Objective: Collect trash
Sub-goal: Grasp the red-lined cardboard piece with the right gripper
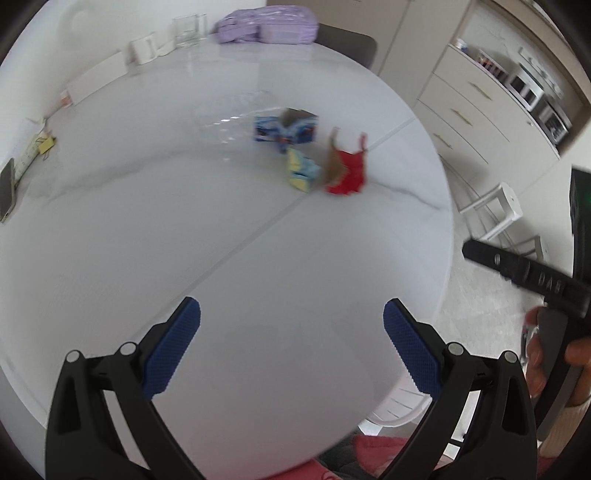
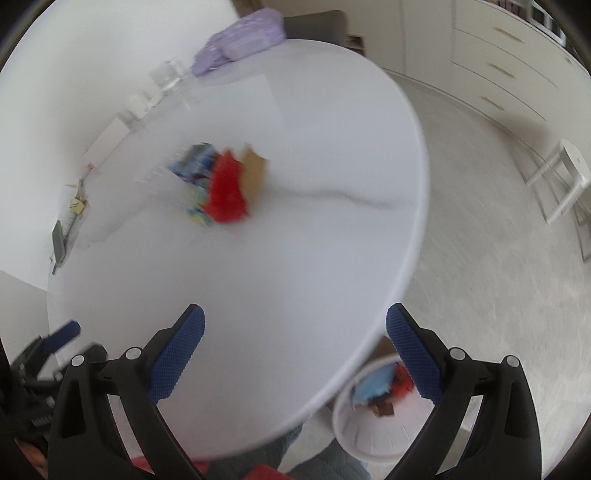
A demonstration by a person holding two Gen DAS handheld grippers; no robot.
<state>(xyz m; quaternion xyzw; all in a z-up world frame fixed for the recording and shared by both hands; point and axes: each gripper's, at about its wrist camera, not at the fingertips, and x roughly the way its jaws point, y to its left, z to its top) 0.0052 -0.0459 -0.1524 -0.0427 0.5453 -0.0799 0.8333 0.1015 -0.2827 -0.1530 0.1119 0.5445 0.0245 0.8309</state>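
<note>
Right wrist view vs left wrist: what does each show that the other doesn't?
Only the right wrist view shows the white bin on the floor beside the table, with trash already inside. Only the left wrist view shows the clear plastic packaging and the person's hand gripping the other hand-held gripper. Both show the white table, the red wrapper, blue box and purple bag, with open jaws.

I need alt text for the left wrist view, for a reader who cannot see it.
An open, empty left claw hovers over a round white table. Farther on lie a red wrapper, a yellow-blue wrapper and a blue carton. The picture is slightly blurred.
</note>
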